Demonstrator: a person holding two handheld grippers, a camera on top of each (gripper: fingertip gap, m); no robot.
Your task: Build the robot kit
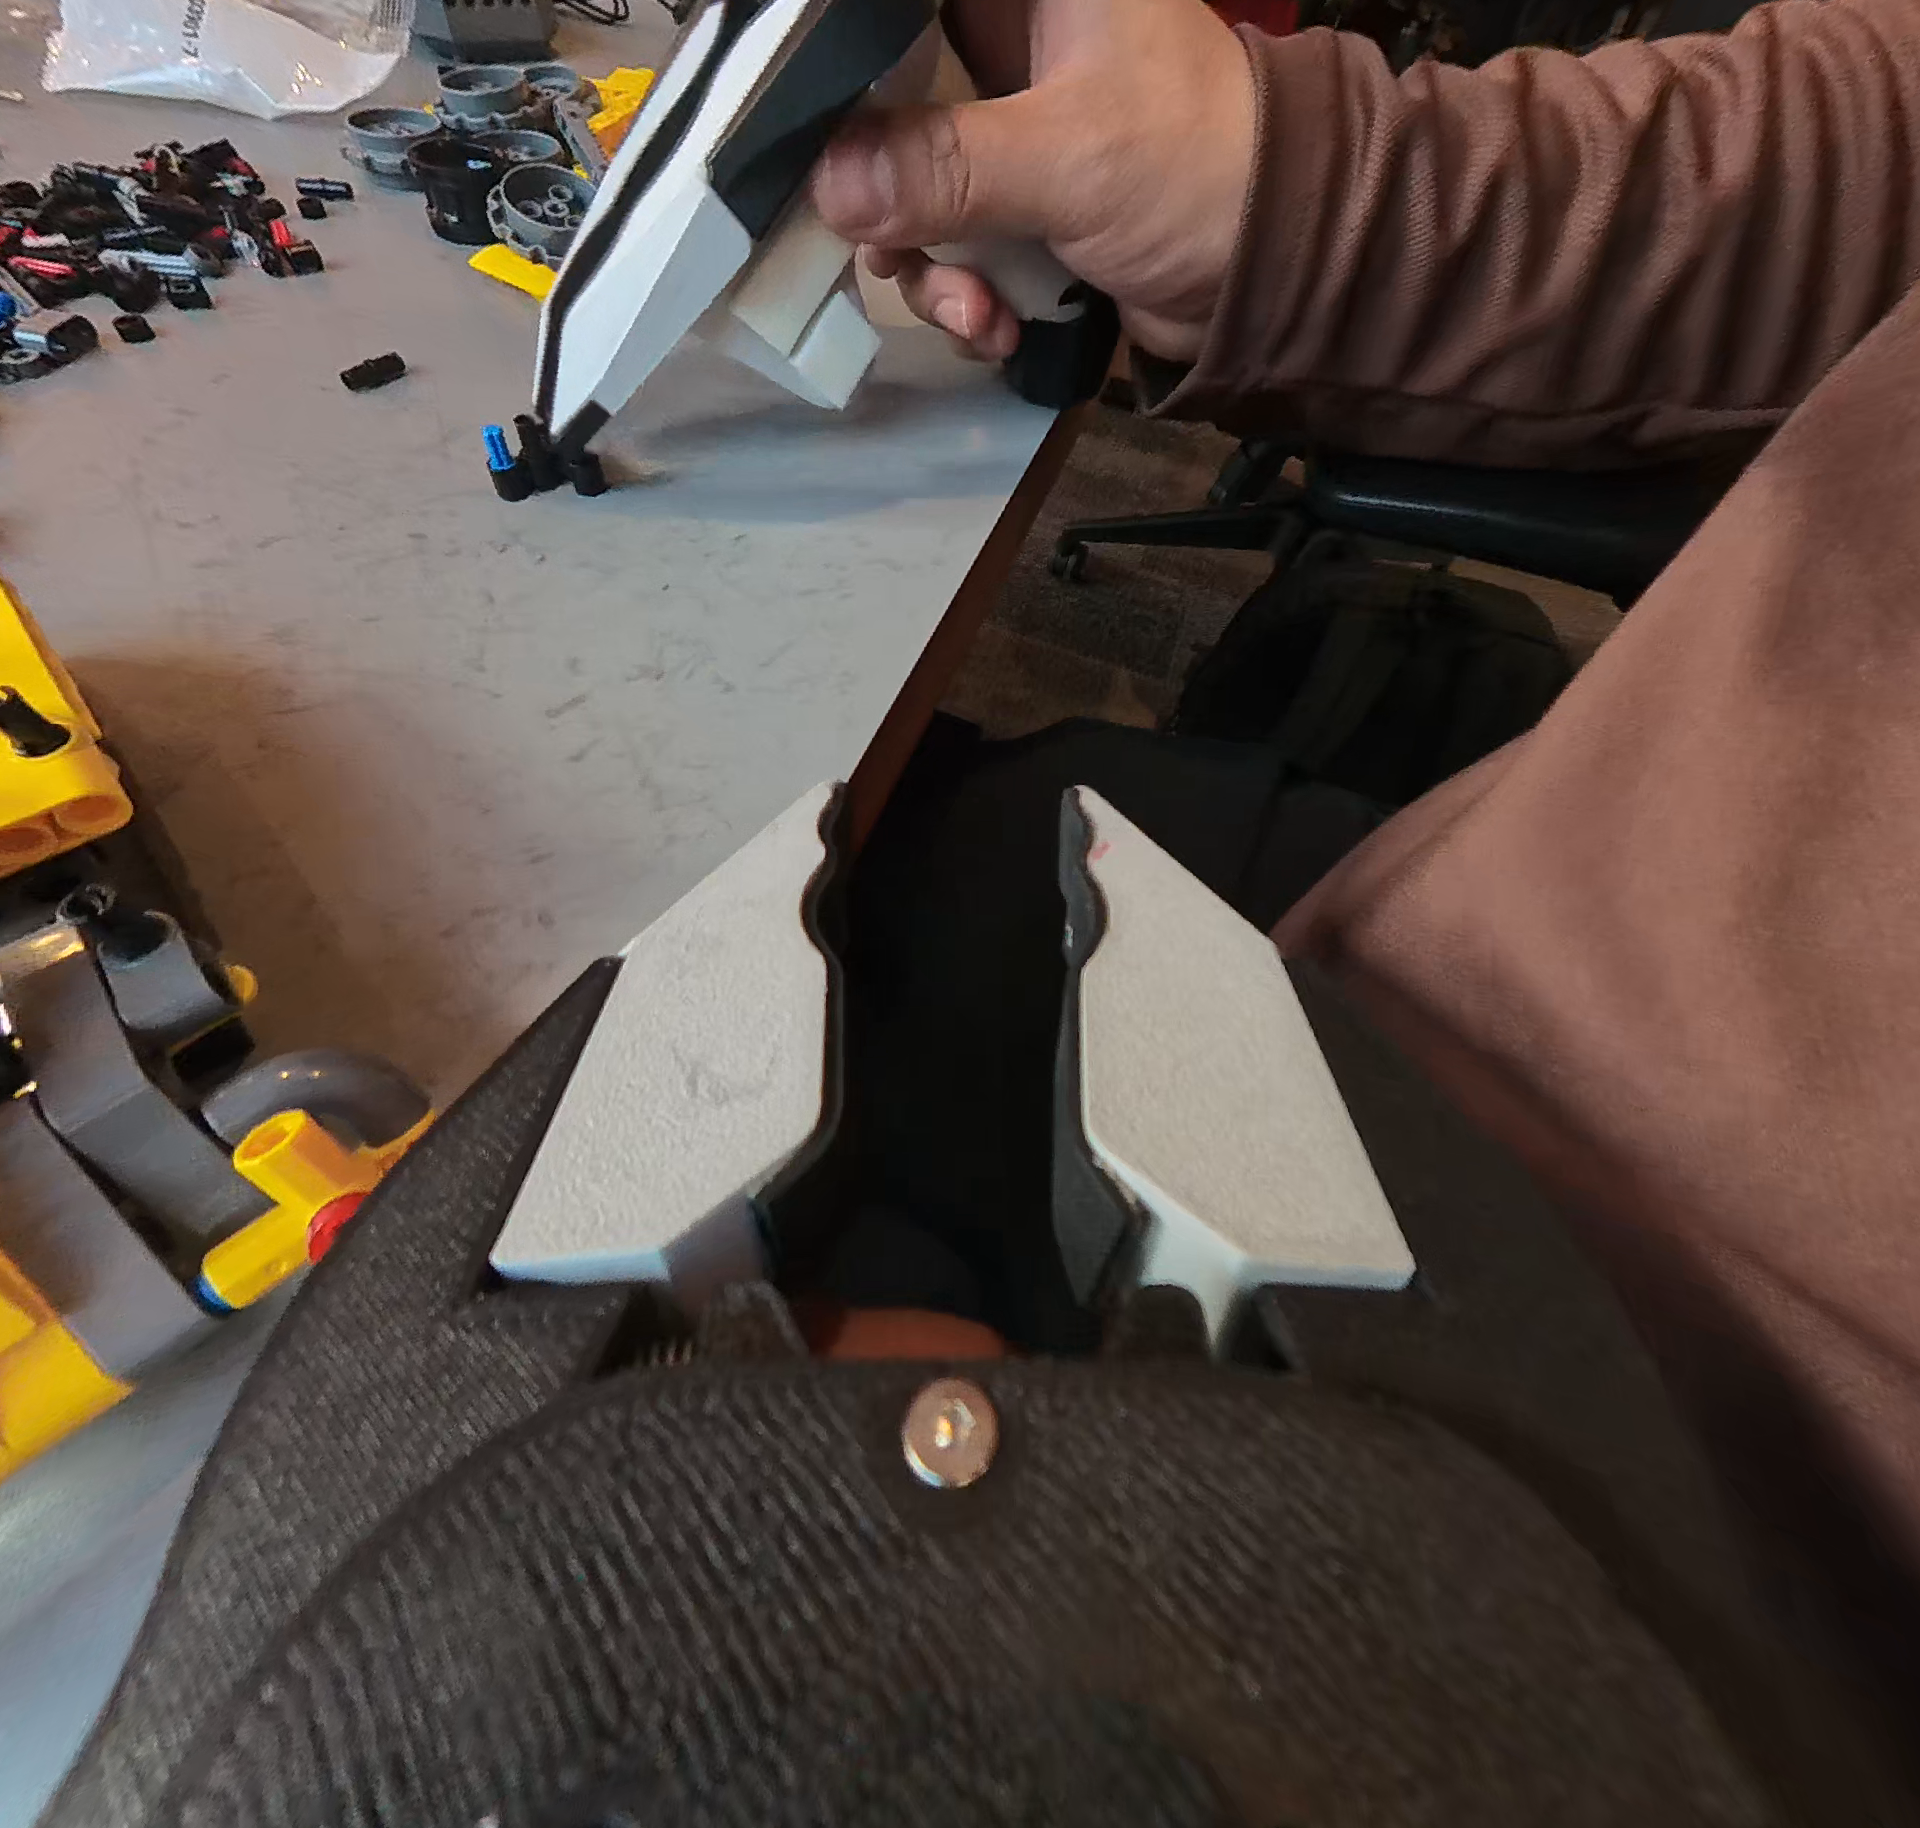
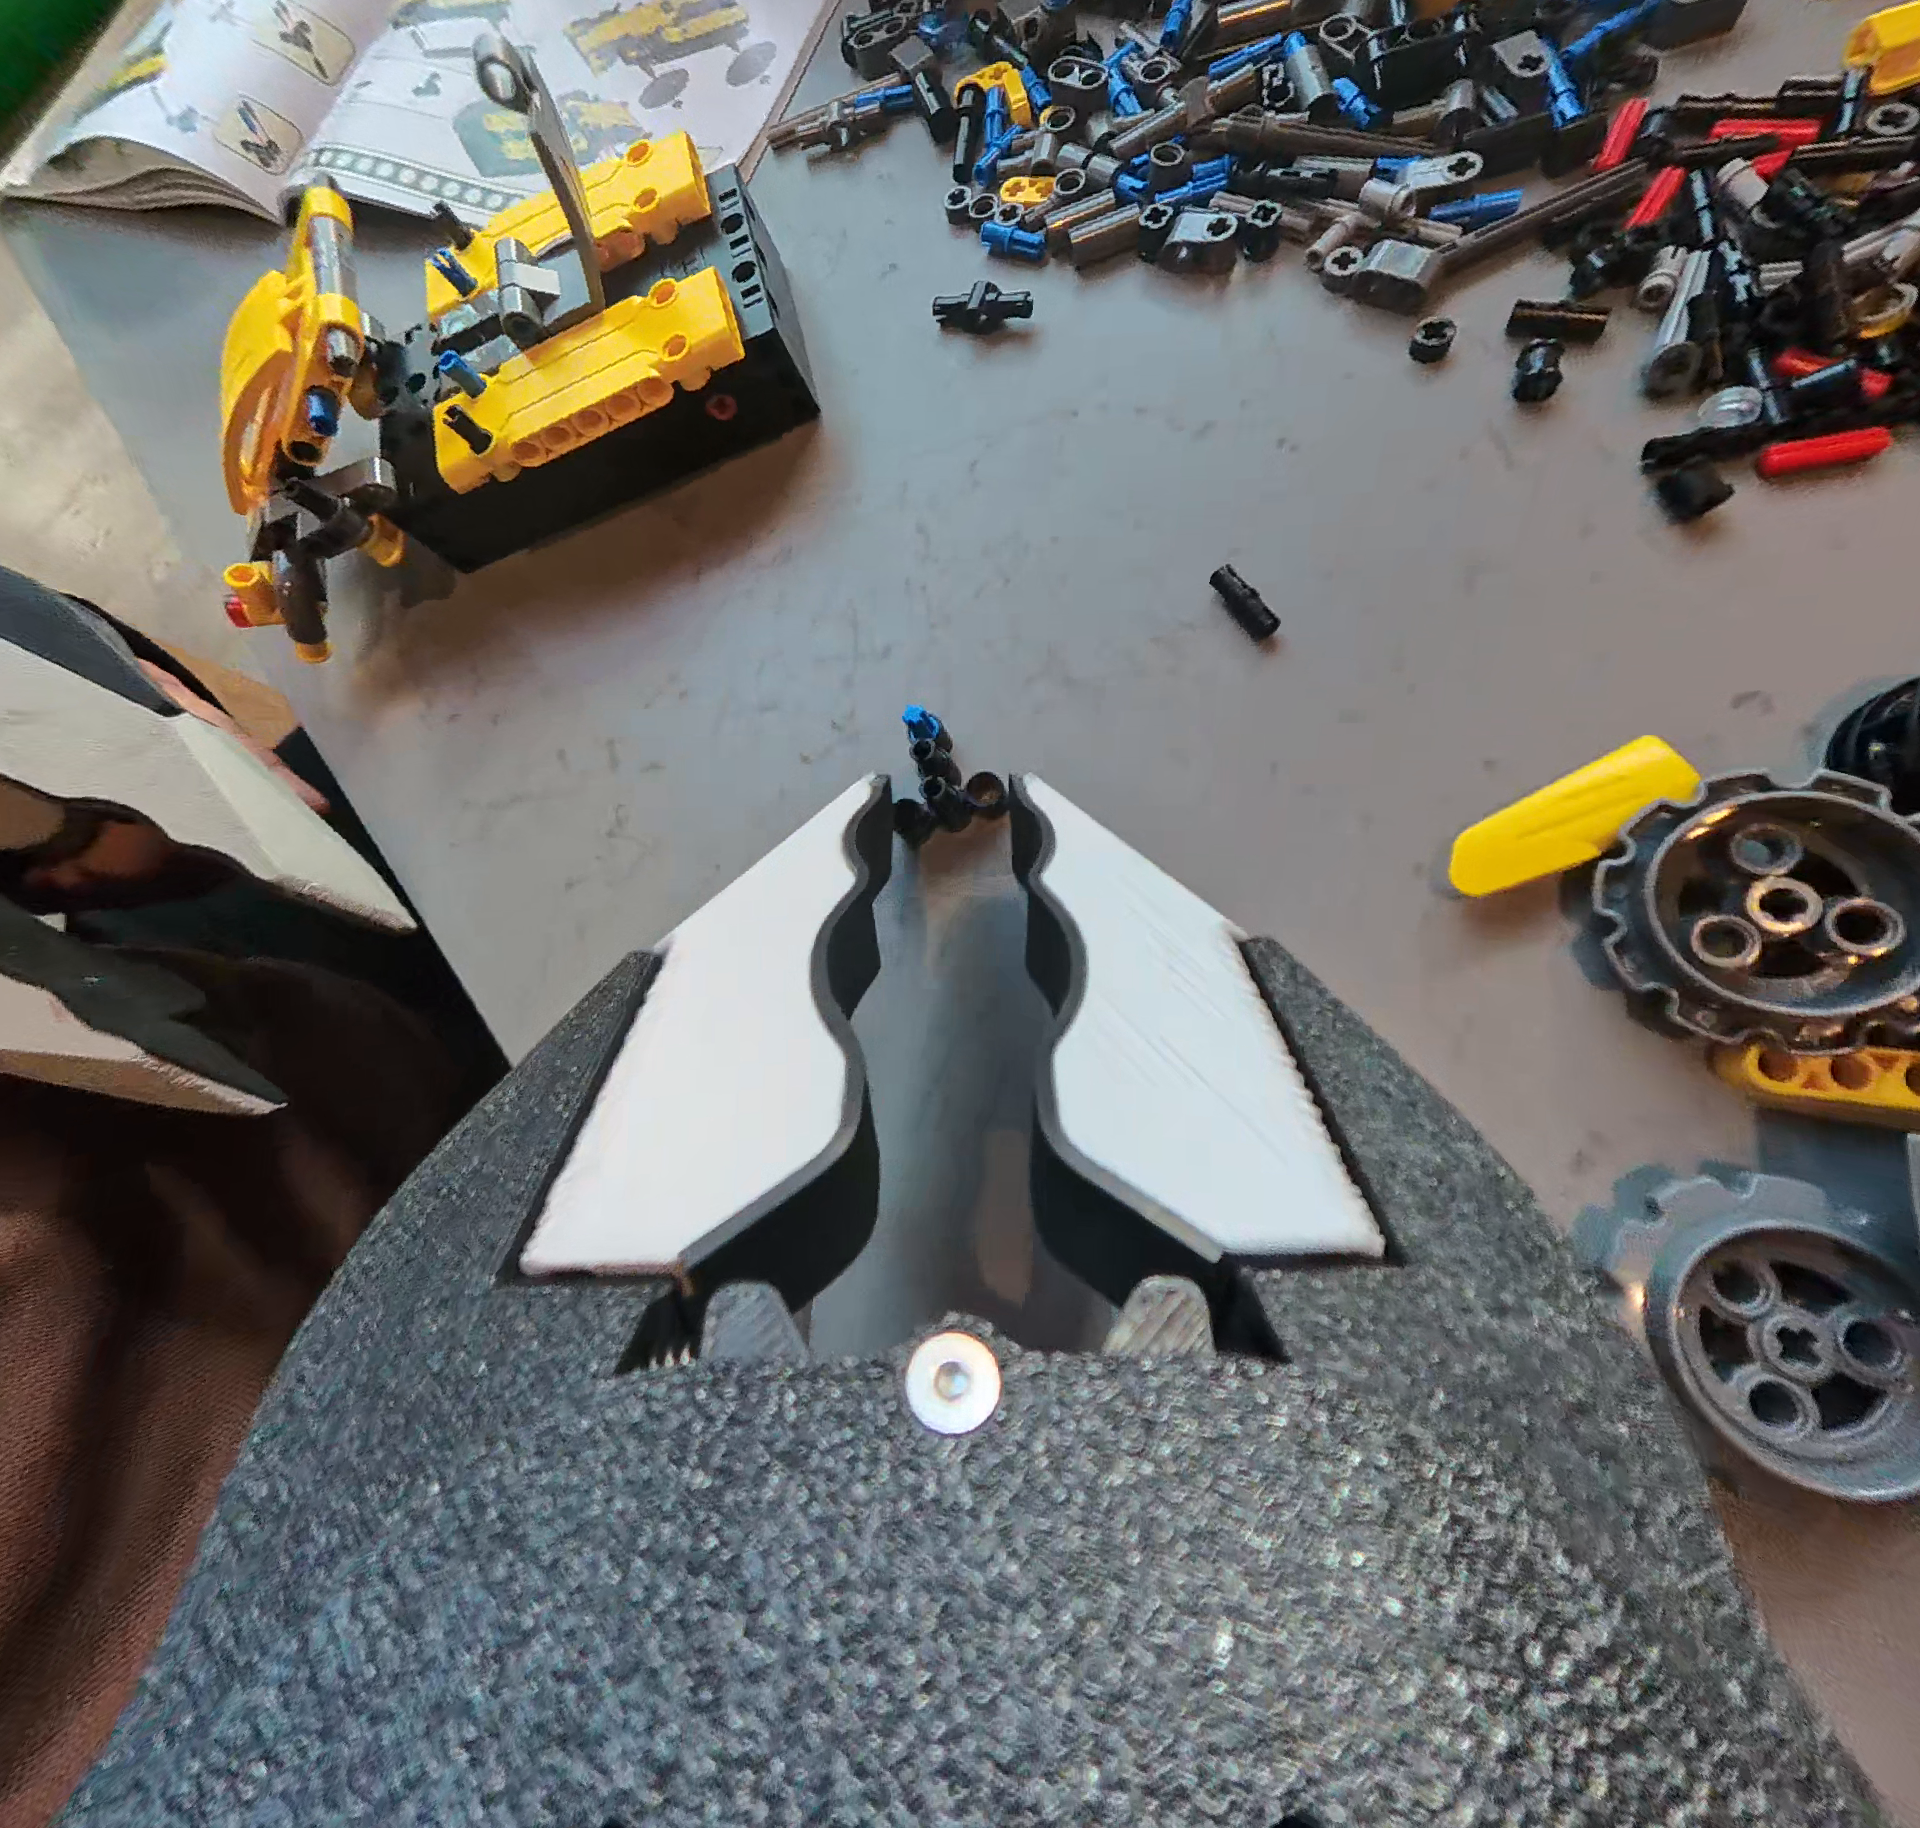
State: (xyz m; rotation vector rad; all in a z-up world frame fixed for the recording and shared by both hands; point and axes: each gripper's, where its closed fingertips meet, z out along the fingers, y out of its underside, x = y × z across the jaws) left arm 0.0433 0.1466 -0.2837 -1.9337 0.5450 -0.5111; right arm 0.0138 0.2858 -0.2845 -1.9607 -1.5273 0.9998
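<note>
My right gripper (image 2: 951, 791) is shut on a small black connector piece with a blue pin (image 2: 935, 776), which rests on the grey table (image 2: 1039, 531). In the left wrist view the same gripper (image 1: 566, 433), held by a hand (image 1: 1070, 147), tilts down with its tips on that piece (image 1: 525, 464). My left gripper (image 1: 956, 812) is open and empty, at the table's near edge (image 1: 966, 635) and over the dark space below it. One of its white fingers (image 2: 208, 791) shows at the left edge of the right wrist view.
A partly built yellow and black model (image 2: 582, 365) stands at the back left by an open instruction booklet (image 2: 416, 33). A pile of loose parts (image 2: 1403, 116) fills the back right. Grey wheels (image 2: 1787, 926), a yellow panel (image 2: 1558, 812) and a loose black pin (image 2: 1244, 602) lie on the right.
</note>
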